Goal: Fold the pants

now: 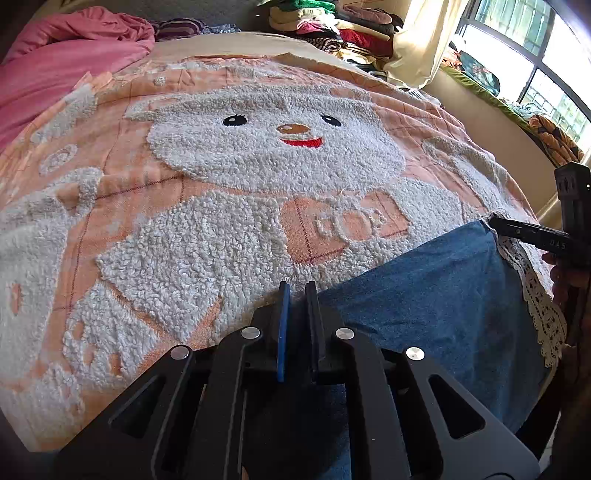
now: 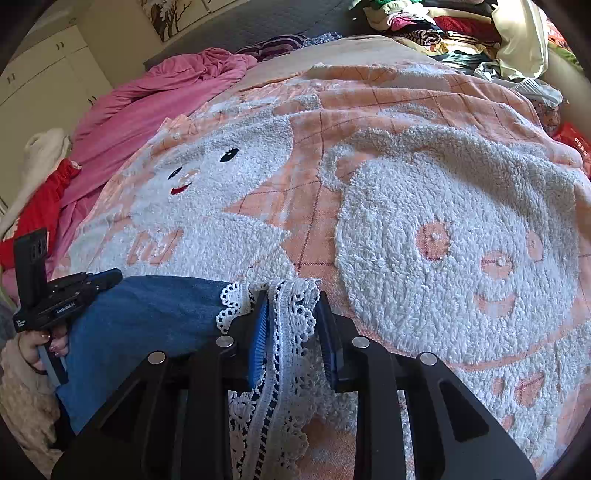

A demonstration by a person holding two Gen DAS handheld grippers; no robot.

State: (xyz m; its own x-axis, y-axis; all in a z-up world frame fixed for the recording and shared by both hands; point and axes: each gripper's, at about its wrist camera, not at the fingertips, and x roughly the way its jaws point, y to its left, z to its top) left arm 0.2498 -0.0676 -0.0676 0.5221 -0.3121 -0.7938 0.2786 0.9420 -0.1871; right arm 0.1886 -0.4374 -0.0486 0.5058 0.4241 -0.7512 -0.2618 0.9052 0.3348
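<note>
Blue denim pants with a white lace hem lie at the near edge of a bed, on an orange bedspread with a fluffy white bear. In the left wrist view my left gripper is shut, its fingers pinching the left end of the denim's upper edge. From the right wrist view it sits at the denim corner, held by a hand. My right gripper is shut on the bunched lace hem, and its tip grips the far corner. The denim edge stretches between the two grippers.
A pink quilt is heaped at the bed's far left, with a red garment beside it. Stacked clothes sit at the head end. A window and curtain stand on the right, cupboards on the left.
</note>
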